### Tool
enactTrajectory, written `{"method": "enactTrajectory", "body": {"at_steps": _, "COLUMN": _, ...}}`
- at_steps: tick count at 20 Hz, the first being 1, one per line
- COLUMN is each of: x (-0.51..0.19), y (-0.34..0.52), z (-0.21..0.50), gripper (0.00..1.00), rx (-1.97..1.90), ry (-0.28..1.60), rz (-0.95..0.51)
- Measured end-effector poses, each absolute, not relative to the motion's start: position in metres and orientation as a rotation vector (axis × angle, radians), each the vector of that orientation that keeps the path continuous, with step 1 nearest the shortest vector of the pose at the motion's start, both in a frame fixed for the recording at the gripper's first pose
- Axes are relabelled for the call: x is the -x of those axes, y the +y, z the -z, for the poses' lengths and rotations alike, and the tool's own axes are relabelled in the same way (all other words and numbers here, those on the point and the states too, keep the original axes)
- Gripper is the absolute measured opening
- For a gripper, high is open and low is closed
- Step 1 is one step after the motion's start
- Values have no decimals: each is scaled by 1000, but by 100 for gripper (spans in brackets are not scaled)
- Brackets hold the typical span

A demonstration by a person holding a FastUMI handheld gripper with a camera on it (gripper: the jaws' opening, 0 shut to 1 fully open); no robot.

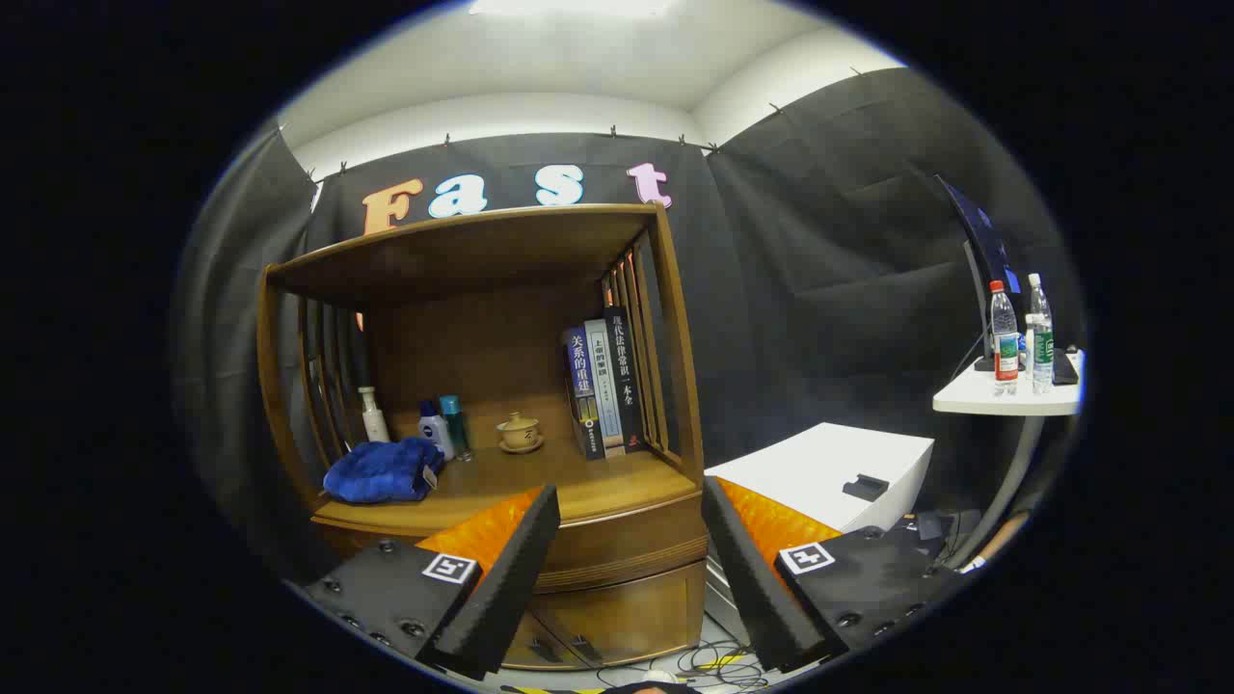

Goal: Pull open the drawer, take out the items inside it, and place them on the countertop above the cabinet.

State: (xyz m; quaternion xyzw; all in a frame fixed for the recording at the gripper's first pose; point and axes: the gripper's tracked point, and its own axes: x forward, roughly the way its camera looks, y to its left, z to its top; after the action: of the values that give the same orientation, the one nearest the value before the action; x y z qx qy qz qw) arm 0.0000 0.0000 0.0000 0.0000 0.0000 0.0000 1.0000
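- The hand-held gripper (631, 578) hangs with its two fingers spread wide apart, nothing between them but the front of the cabinet.
- The brown wooden cabinet (482, 260) stands just ahead of the fingers, with an open shelf niche above and a curved drawer front (627, 549) below, which sits closed.
- The surface (588, 487) above the drawer carries a crumpled blue cloth (384, 472) on its left side.
- Behind the cloth stand a white bottle (373, 414), a white-and-blue bottle (434, 429) and a teal-capped bottle (453, 424).
- A small tan lidded teacup on a saucer (521, 434) sits near the middle.
- Three upright books (603, 386) lean against the slatted right side.
- Beyond the right finger stand a white box (829, 467) and a white side table (1007, 395) holding two clear plastic bottles (1022, 337).
- What lies inside the drawer is hidden.
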Motion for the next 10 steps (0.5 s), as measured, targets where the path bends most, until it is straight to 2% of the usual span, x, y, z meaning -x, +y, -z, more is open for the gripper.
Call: {"method": "enactTrajectory", "body": {"at_steps": 10, "x": -4, "y": -4, "z": 6, "gripper": 98, "rx": 27, "ry": -1, "rz": 16}}
